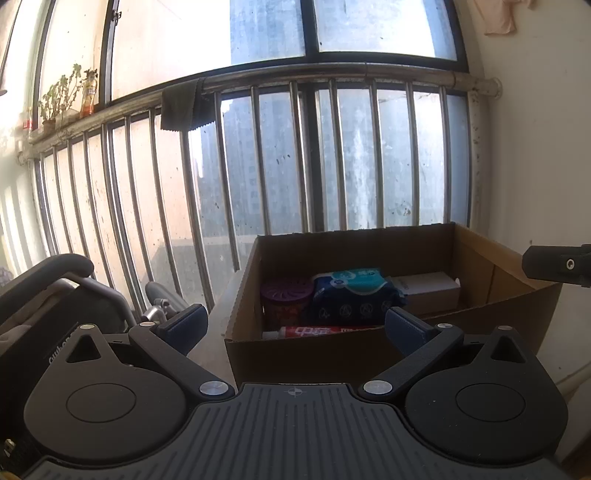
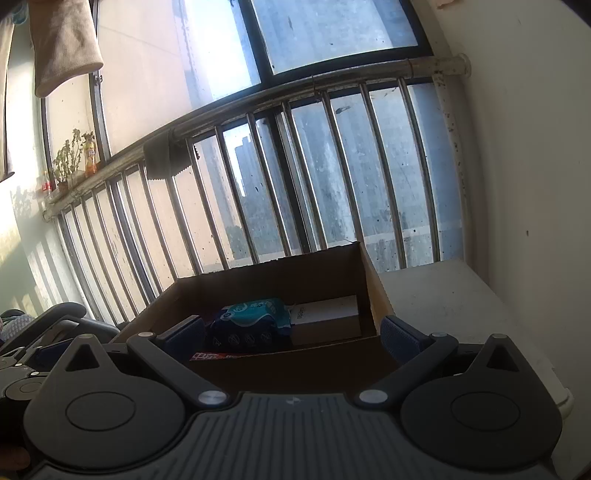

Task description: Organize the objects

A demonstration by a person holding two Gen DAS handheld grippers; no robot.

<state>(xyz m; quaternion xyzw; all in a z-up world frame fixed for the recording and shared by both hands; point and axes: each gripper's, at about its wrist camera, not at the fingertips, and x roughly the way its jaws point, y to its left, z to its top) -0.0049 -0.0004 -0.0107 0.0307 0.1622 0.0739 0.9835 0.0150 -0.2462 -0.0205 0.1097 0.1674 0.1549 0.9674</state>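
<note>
Daylight comes through a tall dirty window (image 1: 266,29) behind a railing of upright metal bars (image 1: 258,155), with pale walls at the right and a dark cloth (image 1: 183,107) hung over the top rail. On the sill far left stand a potted plant (image 1: 59,99) and an orange bottle (image 1: 88,92). A light, scuffed ledge (image 2: 443,295) runs along the foot of the bars, and on it sits one open cardboard box (image 1: 332,247).

Inside the box I count four things: one purple round tub (image 1: 282,297) at the left, one blue and teal soft pack (image 1: 351,295) in the middle, one white carton (image 1: 428,291) at the right, and one red and white tube (image 1: 317,331) lying along the near wall.

Both tools hover just short of the box. The left gripper (image 1: 295,325) has its blue pads spread wide with nothing between them; the right gripper (image 2: 293,334) is the same, wide apart and empty.

The tub is not visible in the right view, where the tube shows only as a red sliver. A dark curved frame (image 1: 55,273) at the far left is cut off and I cannot tell what it is. A black piece (image 1: 557,264) juts in at the right edge of the left view.
</note>
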